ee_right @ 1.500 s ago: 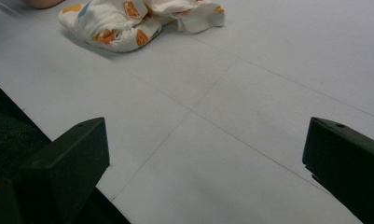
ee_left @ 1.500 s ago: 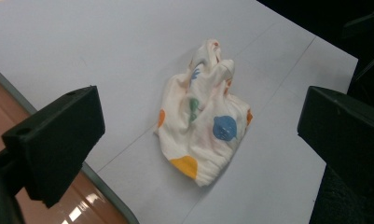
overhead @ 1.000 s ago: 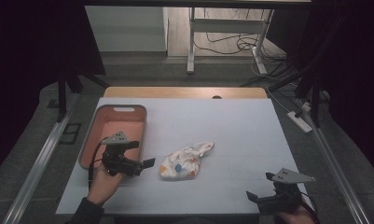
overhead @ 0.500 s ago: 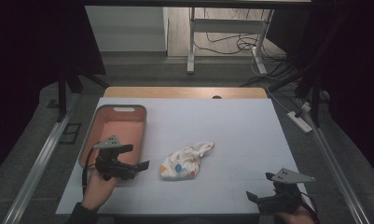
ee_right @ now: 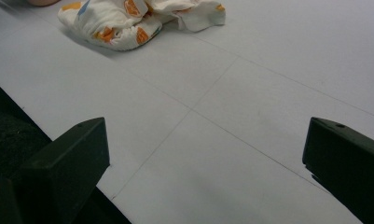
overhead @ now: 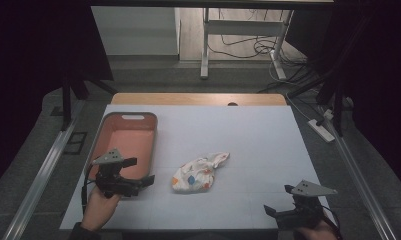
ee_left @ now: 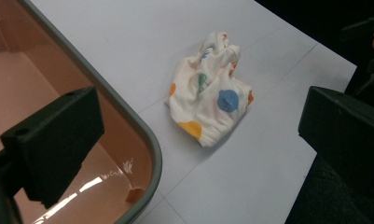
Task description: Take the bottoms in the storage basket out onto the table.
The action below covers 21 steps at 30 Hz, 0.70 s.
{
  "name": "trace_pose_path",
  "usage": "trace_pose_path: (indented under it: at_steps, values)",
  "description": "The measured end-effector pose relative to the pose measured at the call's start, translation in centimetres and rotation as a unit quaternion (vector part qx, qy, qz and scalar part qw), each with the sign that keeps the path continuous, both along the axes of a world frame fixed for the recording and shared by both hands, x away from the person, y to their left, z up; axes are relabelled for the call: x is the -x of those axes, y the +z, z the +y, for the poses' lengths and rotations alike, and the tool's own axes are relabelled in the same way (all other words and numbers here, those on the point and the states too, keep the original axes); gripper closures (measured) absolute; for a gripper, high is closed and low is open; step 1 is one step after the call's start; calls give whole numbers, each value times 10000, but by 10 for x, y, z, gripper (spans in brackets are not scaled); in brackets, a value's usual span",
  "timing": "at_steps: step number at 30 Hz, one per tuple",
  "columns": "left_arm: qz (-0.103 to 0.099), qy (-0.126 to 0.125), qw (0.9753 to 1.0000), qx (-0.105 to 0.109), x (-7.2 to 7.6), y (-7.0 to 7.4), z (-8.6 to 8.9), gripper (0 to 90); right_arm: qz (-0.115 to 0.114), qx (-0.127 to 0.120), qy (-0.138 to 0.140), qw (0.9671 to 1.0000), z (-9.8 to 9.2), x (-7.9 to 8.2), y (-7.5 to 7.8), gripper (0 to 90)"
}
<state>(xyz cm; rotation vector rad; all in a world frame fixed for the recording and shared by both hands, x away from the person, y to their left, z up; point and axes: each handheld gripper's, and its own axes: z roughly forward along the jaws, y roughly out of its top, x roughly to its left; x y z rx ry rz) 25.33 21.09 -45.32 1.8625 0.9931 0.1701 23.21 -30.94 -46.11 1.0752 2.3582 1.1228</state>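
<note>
Beside pink bin (overhead: 149, 131), unlabelled spotted cloth (overhead: 199, 172)

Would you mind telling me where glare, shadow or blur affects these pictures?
High view: dark surroundings, lit white table top. Left gripper view: glare streaks on the salmon plastic bin floor, near jaws blurred. Right gripper view: the crumpled spotted white cloth casts a soft shadow.

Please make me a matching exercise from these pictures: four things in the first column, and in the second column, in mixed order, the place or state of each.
Column one:
1. spotted cloth
2. orange bin
3. left gripper
4. right gripper

Column two:
A. open, at the table's near right corner
B. crumpled on the white table top
C. open, by the bin's near end
D. on the table's left side, nothing visible inside

Pairs: 1-B, 2-D, 3-C, 4-A
</note>
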Motion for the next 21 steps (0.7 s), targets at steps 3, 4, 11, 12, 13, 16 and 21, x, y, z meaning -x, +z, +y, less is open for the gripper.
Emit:
trace_pose_path:
  at_steps: [3,4,11,12,13,16,21]
  values:
    - [8,30,10000,11,3,-1,2,0,4,-1,-1,10000,0,0,0,9]
    - [11,41,10000,2,5,-2,4,0,5,0,-3,10000,0,0,0,9]
    - [18,114,9999,33,12,-3,10,0,18,1,-16,10000,0,0,0,9]
    - [15,119,9999,33,13,-3,10,0,17,1,-20,10000,0,0,0,9]
    - [13,131,9999,25,14,-3,10,0,19,-8,-19,10000,0,0,0,9]
    - [13,140,9999,-20,18,-4,12,0,21,-7,-33,10000,0,0,0,9]
    - [14,182,9998,-46,22,-4,15,0,23,3,-87,10000,0,-1,0,9]
